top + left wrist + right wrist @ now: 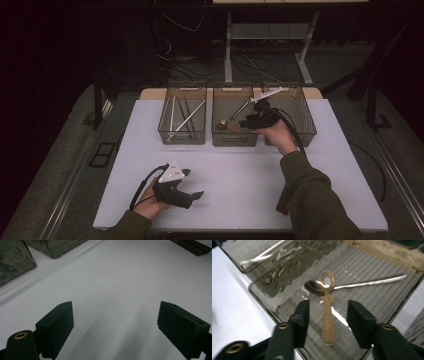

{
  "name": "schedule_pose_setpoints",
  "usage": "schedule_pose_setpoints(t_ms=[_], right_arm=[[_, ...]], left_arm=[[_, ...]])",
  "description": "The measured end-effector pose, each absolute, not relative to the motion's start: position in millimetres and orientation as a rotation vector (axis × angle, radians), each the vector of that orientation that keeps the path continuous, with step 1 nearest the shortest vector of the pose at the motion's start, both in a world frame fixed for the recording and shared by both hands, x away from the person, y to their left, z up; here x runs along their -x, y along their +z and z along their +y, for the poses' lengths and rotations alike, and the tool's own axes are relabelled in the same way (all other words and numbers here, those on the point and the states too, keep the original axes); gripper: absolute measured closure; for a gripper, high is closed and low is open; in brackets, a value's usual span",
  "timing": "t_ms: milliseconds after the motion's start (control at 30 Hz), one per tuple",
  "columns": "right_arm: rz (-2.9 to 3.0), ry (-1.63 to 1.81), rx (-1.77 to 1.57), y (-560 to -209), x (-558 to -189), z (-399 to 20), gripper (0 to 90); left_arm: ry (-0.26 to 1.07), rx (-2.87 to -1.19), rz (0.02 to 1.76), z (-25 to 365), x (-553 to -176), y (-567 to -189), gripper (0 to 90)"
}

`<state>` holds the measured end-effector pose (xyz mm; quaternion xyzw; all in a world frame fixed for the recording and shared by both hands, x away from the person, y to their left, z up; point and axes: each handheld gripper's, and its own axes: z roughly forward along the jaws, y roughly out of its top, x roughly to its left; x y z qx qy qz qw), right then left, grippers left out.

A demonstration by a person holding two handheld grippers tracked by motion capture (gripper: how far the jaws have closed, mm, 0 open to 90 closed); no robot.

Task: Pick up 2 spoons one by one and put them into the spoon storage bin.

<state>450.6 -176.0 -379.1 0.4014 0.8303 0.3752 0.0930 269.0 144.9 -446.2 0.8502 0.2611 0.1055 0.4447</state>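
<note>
Sorting cutlery: right gripper hangs open over the middle bin, amber spoon loose between its jaws, steel spoon at 12 o'clock. Drop looks done. Left gripper idles open at 7 o'clock.

Olive-green sleeves, black tool jaws, brass-ringed screw holes, black cables

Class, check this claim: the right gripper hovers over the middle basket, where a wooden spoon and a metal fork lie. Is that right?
Not quite. In the right gripper view the metal piece beside the wooden spoon is a metal spoon, not a fork. The right gripper does hover over the middle basket.
</note>
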Motion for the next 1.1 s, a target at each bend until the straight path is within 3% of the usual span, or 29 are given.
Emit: schedule_pose_setpoints(t_ms=[133, 467, 667, 1100], right_arm=[[2.455, 1.159, -1.171, -373, -445, -180, 52.0], [2.495, 1.212, -1.068, -360, -405, -202, 78.4], [2.535, 1.202, -1.025, -363, -377, -217, 89.5], [2.509, 1.089, -1.099, -389, -335, -272, 90.0]], left_arm=[[0.261, -2.099, 0.650, 145, -269, -446, 12.2], [0.261, -2.098, 0.656, 145, -269, -447, 12.2], [0.264, -2.101, 0.660, 145, -269, -447, 12.2], [0.268, -2.099, 0.666, 145, -269, -447, 12.2]])
